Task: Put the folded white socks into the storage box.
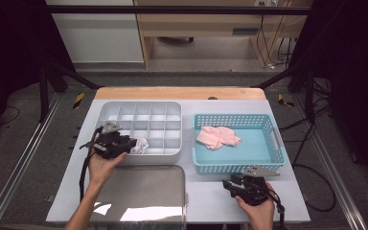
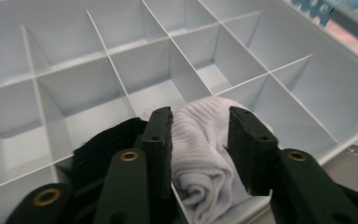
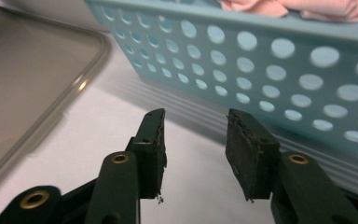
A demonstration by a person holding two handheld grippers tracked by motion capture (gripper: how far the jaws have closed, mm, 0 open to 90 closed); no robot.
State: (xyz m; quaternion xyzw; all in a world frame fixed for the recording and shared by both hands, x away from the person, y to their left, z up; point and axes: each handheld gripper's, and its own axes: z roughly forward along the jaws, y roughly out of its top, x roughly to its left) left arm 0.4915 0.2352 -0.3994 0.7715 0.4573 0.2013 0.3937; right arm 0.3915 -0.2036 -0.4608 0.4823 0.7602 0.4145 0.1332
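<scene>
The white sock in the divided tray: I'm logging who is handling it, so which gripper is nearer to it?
Left. The left gripper has its open jaws on either side of the white sock in the divided tray. The right gripper is far off, in front of the blue basket.

L gripper (image 2: pixel 200 126) sits low over the divided tray (image 1: pixel 124 108), jaws apart w/ the white sock (image 2: pixel 205 154) between them; thin cell walls close on both sides, a black sock (image 2: pixel 98 147) fills the next cell. Far cells lie bare (room to dip in). R gripper (image 3: pixel 193 135) has bare tabletop (image 3: pixel 121 121) ahead, then the blue basket (image 3: pixel 261 70) wall blocks; the clear lid (image 3: pixel 32 65) lies off to one side.
</scene>
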